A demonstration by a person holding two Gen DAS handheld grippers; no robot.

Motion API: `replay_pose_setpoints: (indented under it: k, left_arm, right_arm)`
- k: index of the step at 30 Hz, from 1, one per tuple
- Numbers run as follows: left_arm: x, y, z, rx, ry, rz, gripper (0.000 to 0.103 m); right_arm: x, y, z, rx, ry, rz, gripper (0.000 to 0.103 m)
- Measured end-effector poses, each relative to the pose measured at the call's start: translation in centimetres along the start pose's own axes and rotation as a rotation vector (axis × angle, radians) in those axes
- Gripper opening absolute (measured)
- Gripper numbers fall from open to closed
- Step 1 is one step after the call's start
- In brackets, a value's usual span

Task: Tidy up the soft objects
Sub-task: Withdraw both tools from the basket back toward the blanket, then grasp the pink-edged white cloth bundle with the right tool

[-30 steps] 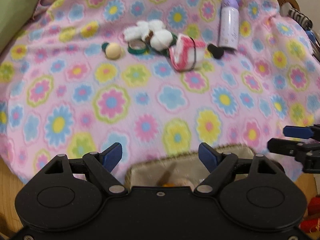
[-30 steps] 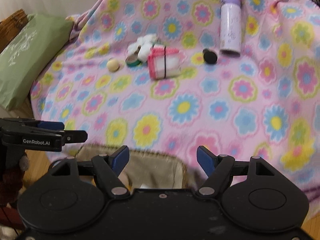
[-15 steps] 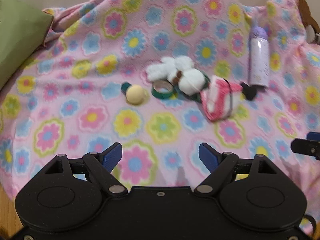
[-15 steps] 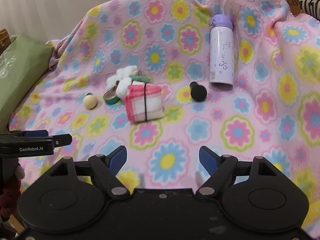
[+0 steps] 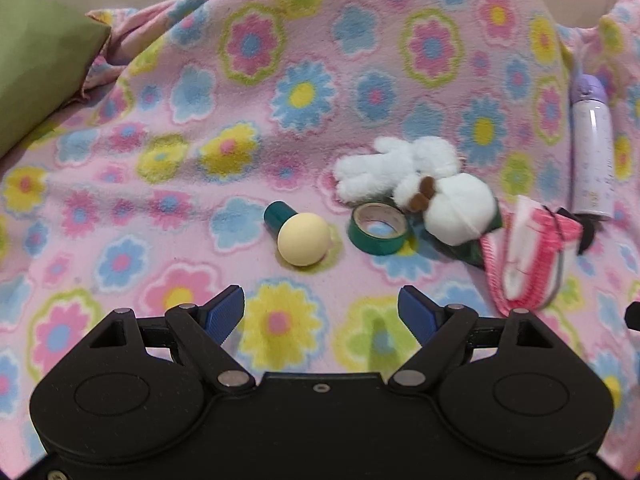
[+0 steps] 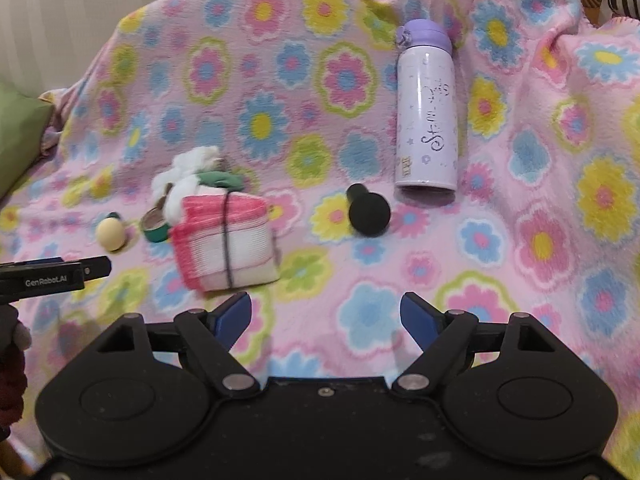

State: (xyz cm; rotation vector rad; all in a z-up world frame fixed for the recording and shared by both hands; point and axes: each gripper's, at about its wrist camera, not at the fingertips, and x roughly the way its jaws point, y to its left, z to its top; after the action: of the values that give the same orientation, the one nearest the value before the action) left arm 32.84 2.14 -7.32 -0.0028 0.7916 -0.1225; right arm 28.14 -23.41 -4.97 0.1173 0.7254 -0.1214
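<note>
Both grippers hang empty over the flowered blanket (image 5: 132,216); the left gripper (image 5: 322,312) gapes toward the white plush toy (image 5: 416,176) mid-blanket; the right gripper (image 6: 326,314), jaws just widened, faces the pink-and-white cloth bundle (image 6: 224,240) beside it, seemingly to pick it up.

The folded cloth (image 6: 226,240) hides most of the plush toy (image 6: 192,172) behind it.

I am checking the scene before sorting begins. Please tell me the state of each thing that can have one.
left gripper: open, empty
right gripper: open, empty, jaws just widened
bottle: lying down, lid closed
folded cloth: bound by a dark band
tape roll: lying flat
white plush toy: lying on the blanket
</note>
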Motion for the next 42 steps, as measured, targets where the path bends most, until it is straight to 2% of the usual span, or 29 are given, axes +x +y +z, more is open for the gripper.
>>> replay_pose_setpoints:
  k: [8,12,17,21,27,32,37,40,42]
  left_arm:
    - [3.6,-0.4,0.0,0.066,-0.026,0.02,0.081]
    - [4.2,-0.6,0.2,0.085,-0.044,-0.008,0.093]
    - [4.9,-0.6,0.1,0.071,-0.025,0.002,0.094]
    - [5.2,-0.8,0.0,0.071,-0.015,0.02,0.099]
    - [5.5,-0.7,-0.2,0.062,-0.011,0.036,0.101]
    - [5.6,-0.7,-0.1,0.059,-0.009,0.036,0.101]
    - [5.6,-0.6,-0.1,0.056,-0.008,0.034,0.101]
    - [5.6,-0.7,-0.2,0.053,-0.008,0.033,0.101]
    - [5.7,-0.6,-0.2,0.05,-0.007,0.032,0.101]
  right_arm:
    - [3.0,-0.3,0.5,-0.002,-0.028,-0.036,0.082]
    - [4.4,-0.6,0.9,0.009,-0.045,-0.07,0.082]
    - [6.1,-1.1,1.7,0.037,-0.069,-0.1,0.082]
    - [7.4,-1.1,2.5,0.049,-0.079,-0.115,0.082]
    - [7.1,-0.9,2.5,0.065,-0.111,-0.09,0.082]
    - [5.2,-1.3,1.6,0.089,-0.15,-0.067,0.083]
    - [2.4,-1.1,0.9,0.094,-0.206,0.003,0.092]
    - [1.3,0.2,0.8,0.047,-0.218,0.05,0.1]
    - [1.1,1.6,0.6,-0.006,-0.22,0.076,0.101]
